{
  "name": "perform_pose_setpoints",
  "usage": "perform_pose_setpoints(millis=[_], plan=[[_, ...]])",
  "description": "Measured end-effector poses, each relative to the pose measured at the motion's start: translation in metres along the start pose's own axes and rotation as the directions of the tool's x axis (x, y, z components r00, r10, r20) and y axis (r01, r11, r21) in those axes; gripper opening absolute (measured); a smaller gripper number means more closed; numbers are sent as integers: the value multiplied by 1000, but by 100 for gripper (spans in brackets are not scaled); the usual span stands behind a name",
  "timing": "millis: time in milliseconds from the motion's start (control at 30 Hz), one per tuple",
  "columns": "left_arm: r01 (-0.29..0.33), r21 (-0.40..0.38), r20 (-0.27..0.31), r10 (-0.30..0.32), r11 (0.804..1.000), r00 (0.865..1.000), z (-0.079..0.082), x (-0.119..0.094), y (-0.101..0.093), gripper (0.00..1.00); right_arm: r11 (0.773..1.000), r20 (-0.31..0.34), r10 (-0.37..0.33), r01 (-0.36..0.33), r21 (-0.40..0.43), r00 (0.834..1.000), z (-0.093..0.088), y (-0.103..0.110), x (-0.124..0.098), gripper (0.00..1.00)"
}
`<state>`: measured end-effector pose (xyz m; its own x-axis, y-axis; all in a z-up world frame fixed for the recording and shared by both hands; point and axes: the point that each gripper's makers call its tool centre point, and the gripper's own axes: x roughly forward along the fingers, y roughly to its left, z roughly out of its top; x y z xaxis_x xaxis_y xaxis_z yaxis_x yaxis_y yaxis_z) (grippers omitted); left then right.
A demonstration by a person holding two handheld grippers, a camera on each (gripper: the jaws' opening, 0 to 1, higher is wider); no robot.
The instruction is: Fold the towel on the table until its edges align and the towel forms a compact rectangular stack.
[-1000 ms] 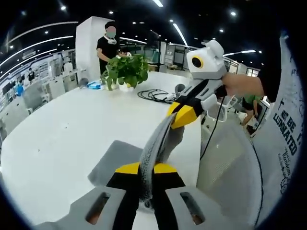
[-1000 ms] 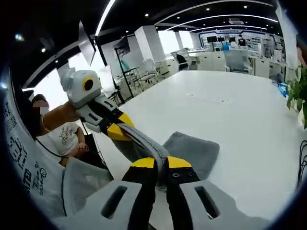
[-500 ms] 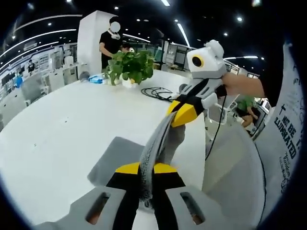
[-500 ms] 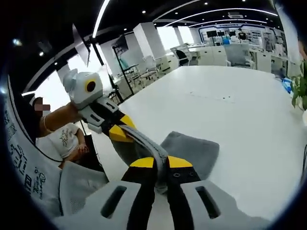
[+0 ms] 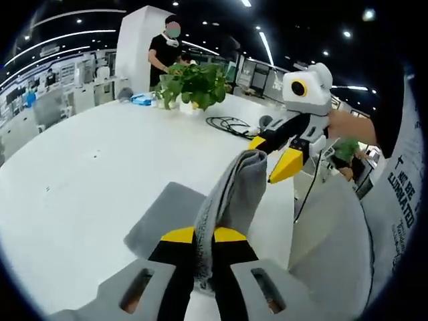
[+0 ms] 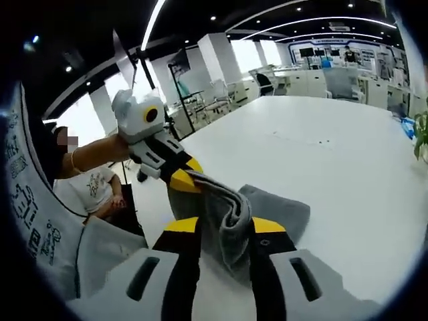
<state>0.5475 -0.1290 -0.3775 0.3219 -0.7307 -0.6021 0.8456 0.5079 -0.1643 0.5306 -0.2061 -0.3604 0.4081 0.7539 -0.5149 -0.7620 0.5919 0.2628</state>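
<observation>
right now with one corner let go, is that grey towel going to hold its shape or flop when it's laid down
Likely floppy: the towel sags in soft folds from the left gripper, which is shut on it. It looks light, hanging from one pinch. The right gripper has its jaws apart, so that edge may slump onto the table.

A broad, glossy white table (image 5: 87, 160) carries a grey terry towel (image 5: 160, 214), its lower part lying flat on the surface. Toward twelve o'clock stand a leafy green potted plant (image 5: 190, 83), a coiled black cable (image 5: 231, 125) and a small blue packet (image 5: 142, 99).
</observation>
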Motion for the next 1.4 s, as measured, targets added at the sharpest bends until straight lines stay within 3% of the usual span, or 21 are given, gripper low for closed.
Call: perform_pose_setpoints(millis=[100,267,433,633,733,800,1000,1200,1400], plan=[[11,8,-11,-11,1000,1000,-1,1,-2,7,1000,-9,-21,21,-15,1000,-1,-4,4,6],[24,-17,-22,-24,1000,999,-7,-2,-1,10,1000,-3,-31,31,-3,1000,1,-7,3,4],[53,-42,-38,-54,998,998,-15,-6,-4,24,997,21,-51,50,57,998,3,-15,2,4],[37,-17,-79,-38,999,996,-32,-9,-9,24,995,41,-59,55,85,997,5,-16,3,4],[16,-95,-60,-22,995,998,-37,-8,-9,24,994,46,-63,58,90,997,6,-17,3,4],[15,-99,-51,-20,995,999,-38,-9,-9,21,993,49,-67,62,97,997,7,-18,3,4],[-6,-134,16,9,991,1000,-31,-13,-7,10,992,60,-68,61,114,996,11,-19,0,4],[-8,-91,30,11,996,999,-21,-21,-15,9,992,80,-60,51,115,995,17,-15,-7,4],[-22,-95,71,29,995,997,-7,-30,-14,9,993,94,-61,51,105,994,24,-12,-13,4]])
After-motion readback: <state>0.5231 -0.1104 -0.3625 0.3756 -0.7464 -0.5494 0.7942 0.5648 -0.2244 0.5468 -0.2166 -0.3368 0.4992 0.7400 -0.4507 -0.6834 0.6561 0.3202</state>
